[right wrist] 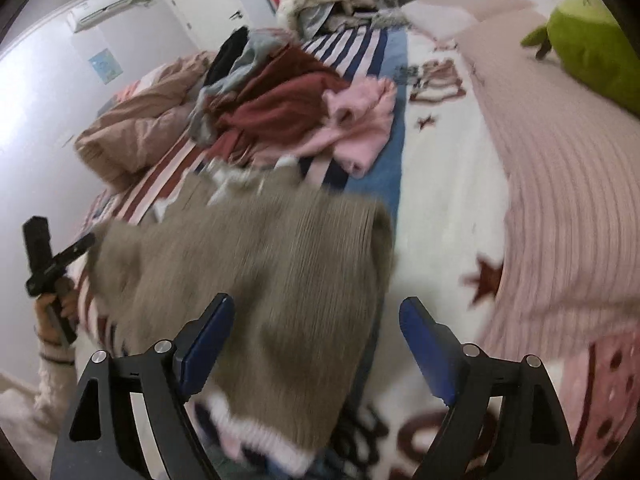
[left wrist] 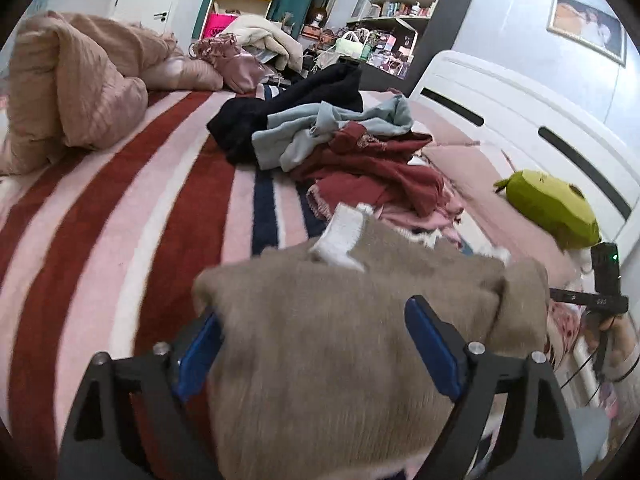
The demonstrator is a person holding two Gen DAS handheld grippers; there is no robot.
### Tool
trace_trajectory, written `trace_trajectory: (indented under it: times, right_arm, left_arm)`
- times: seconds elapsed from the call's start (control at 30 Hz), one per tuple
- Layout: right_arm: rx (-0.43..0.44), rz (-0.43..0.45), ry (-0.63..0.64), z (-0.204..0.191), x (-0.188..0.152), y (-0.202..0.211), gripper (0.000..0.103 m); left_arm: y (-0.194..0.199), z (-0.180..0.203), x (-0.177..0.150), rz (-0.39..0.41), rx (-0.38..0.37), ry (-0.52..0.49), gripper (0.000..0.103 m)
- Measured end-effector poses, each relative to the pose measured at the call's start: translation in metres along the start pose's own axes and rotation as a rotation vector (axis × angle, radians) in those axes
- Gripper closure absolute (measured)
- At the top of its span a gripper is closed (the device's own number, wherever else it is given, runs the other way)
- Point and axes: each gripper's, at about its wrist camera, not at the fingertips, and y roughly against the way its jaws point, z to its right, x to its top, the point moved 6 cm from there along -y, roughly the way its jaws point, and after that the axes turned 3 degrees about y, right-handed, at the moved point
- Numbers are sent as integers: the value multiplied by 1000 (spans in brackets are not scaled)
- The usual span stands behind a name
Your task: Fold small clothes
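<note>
A tan knit garment [left wrist: 340, 332] with white trim lies on the striped bed cover, right in front of my left gripper [left wrist: 316, 344]. The left jaws stand wide open, one on each side of the cloth, not closed on it. The same garment [right wrist: 256, 264] shows in the right wrist view, blurred. My right gripper [right wrist: 316, 344] is open; its left finger [right wrist: 208, 344] lies over the garment's edge, its right finger over the white blanket. A pile of unfolded clothes [left wrist: 344, 148] lies further up the bed, also seen in the right wrist view [right wrist: 288, 108].
A crumpled beige duvet [left wrist: 72, 88] lies at the far left. A green plush toy [left wrist: 556, 208] sits on the pink bedspread by the white headboard [left wrist: 520, 108]. Shelves [left wrist: 400, 4] stand behind the bed. The right gripper's handle [left wrist: 604, 292] shows at the right edge.
</note>
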Motion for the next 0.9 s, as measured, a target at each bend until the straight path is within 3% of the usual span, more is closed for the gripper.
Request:
trace_trajectory:
  times: [0.27, 0.33, 0.37, 0.43, 0.5, 0.67, 0.73, 0.83, 0.9]
  right_arm:
    - [145, -168, 54, -27, -73, -34, 22]
    - [128, -193, 99, -37, -85, -42, 45]
    - [121, -198, 118, -41, -88, -43, 78]
    - [118, -202, 159, -53, -92, -42, 83]
    - [140, -170, 184, -66, -92, -33, 85]
    - [250, 17, 185, -100, -59, 17, 87]
    - [280, 100, 180, -108, -39, 38, 88]
    - [311, 240, 159, -115, -3, 69, 88]
    - [279, 303, 140, -111, 24, 78, 88]
  left_arm:
    - [-2, -13, -60, -107, -40, 72, 17]
    - [-1, -10, -70, -121, -48, 79, 20]
    - [1, -7, -75, -128, -44, 76, 24]
    - [5, -4, -80, -134, -9, 57, 55]
    - [15, -1, -80, -129, -23, 57, 69]
    - [50, 18, -58, -37, -82, 31, 82]
    - [69, 30, -39, 17, -170, 36, 84]
    - [90, 47, -12, 95, -201, -12, 85]
    - [92, 53, 14, 137, -211, -17, 85]
